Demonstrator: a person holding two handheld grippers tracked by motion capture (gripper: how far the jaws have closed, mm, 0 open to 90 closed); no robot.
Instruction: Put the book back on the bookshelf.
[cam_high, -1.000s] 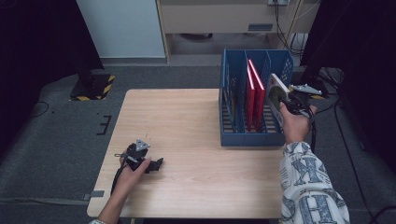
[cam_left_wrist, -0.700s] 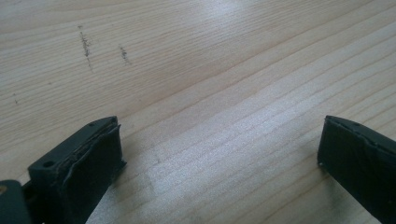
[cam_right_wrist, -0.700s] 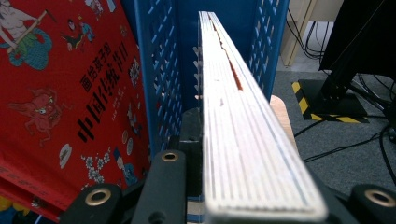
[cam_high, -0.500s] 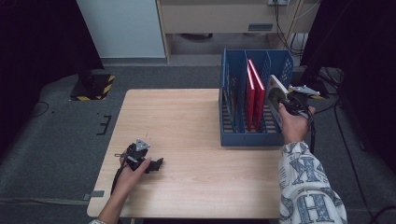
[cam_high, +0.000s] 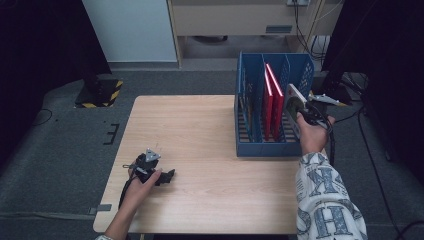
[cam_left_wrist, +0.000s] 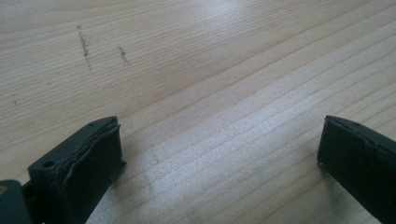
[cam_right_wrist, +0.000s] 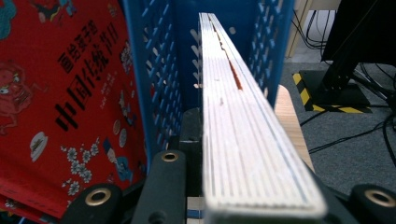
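My right gripper is shut on a thin white-edged book, held upright on edge at the right end of the blue slotted rack. In the right gripper view the book's page edge runs forward between the jaws into the rightmost slot, beside a blue lattice divider. Two red books stand in the middle slots, and one red cover shows at left. My left gripper rests on the wooden table near its front left, open, with only bare wood between its fingers.
The rack stands at the table's right edge, with a black stand and cables on the floor beyond it. A black-and-yellow striped base sits on the floor at far left. A pale cabinet lies behind the table.
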